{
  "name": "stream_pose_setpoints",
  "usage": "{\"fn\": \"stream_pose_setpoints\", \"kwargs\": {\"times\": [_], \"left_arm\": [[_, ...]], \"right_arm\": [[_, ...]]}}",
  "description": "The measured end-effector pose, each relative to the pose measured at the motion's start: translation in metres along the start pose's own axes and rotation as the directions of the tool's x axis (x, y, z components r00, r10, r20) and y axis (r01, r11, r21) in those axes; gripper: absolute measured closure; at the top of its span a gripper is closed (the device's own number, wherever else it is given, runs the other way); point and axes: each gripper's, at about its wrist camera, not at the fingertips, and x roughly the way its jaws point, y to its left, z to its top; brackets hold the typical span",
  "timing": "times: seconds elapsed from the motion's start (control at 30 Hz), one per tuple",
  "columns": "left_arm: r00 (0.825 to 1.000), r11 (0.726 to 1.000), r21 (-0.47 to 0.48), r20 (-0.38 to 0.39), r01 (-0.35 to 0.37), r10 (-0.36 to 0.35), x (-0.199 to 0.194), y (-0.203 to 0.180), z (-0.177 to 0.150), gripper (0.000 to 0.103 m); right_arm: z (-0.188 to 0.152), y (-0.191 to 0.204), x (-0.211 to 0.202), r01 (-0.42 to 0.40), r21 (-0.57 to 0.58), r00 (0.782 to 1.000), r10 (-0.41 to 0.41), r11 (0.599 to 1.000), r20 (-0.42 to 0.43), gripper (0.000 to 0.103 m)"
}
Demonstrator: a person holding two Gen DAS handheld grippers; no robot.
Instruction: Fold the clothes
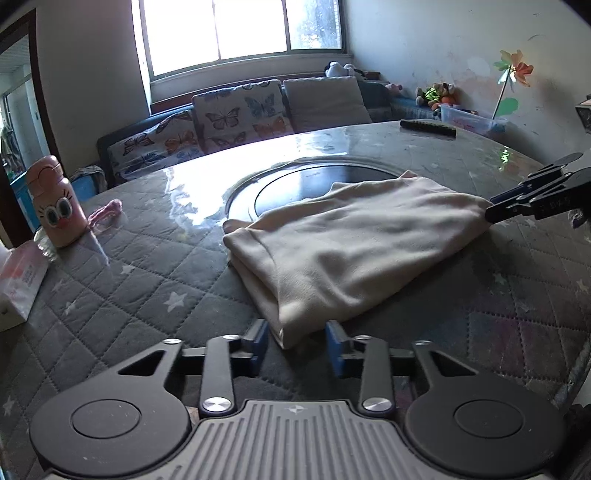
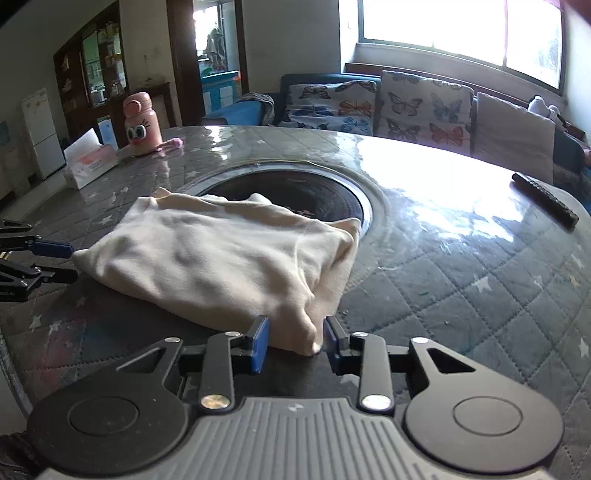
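One cream-coloured garment (image 1: 354, 240) lies folded into a thick, layered rectangle on the worktop (image 1: 147, 288), its far edge overlapping the dark round inset (image 1: 314, 181) at the worktop's centre. In the left wrist view the left gripper (image 1: 296, 343) sits at the garment's near corner, its blue-padded fingers (image 1: 260, 341) spread apart on either side of the folded edge without pinching it. In the right wrist view the right gripper (image 2: 295, 343) is likewise parted at another near corner of the garment (image 2: 229, 258), the right finger just touching the cloth and the left finger just beside it. Each gripper also shows at the edge of the other's view, tips next to the garment. A grey quilted cover with white stars under a glossy clear sheet tops the worktop. Near the far left rim stand a pink cartoon-faced bottle (image 1: 55, 203) and a tissue pack (image 1: 20, 280), with a pink strap (image 1: 105, 214) lying beside the bottle. A dark remote control (image 1: 428, 127) lies near the far right rim. Beyond the worktop is a sofa with butterfly-print cushions (image 1: 236, 114) under a bright window (image 1: 240, 29).
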Motion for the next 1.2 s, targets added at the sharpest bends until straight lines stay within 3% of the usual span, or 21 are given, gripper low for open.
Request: {"fn": "stream_pose_setpoints", "kwargs": {"times": [0.07,0.13,0.5,0.77,1.0,1.2], "left_arm": [[1.0,1.0,0.011,0.006,-0.007,0.007,0.001,-0.001,0.0,0.092],[1.0,1.0,0.013,0.01,-0.014,0.014,0.0,0.001,-0.001,0.098],[1.0,1.0,0.015,-0.002,-0.017,0.017,-0.002,0.008,-0.003,0.098],[0.998,0.999,-0.004,0.058,-0.032,0.032,-0.017,0.013,0.018,0.094],[0.999,1.0,-0.024,0.042,0.002,-0.001,0.012,0.009,0.03,0.094],[1.0,0.999,-0.037,-0.014,-0.009,0.008,0.032,0.015,0.021,0.093]], "right_arm": [[-0.001,-0.002,0.002,-0.002,0.014,1.0,0.003,1.0,-0.004,0.093],[0.0,-0.003,0.001,0.001,0.022,1.0,-0.001,1.0,0.002,0.095],[-0.002,-0.004,0.004,0.012,0.009,1.0,-0.011,1.0,-0.027,0.094],[0.021,0.005,-0.008,-0.015,-0.04,0.999,0.017,0.999,0.052,0.091],[0.028,0.004,0.021,-0.021,-0.031,0.999,0.022,0.999,0.036,0.091],[0.022,-0.005,0.031,-0.013,0.007,1.0,0.013,1.0,0.004,0.089]]}}
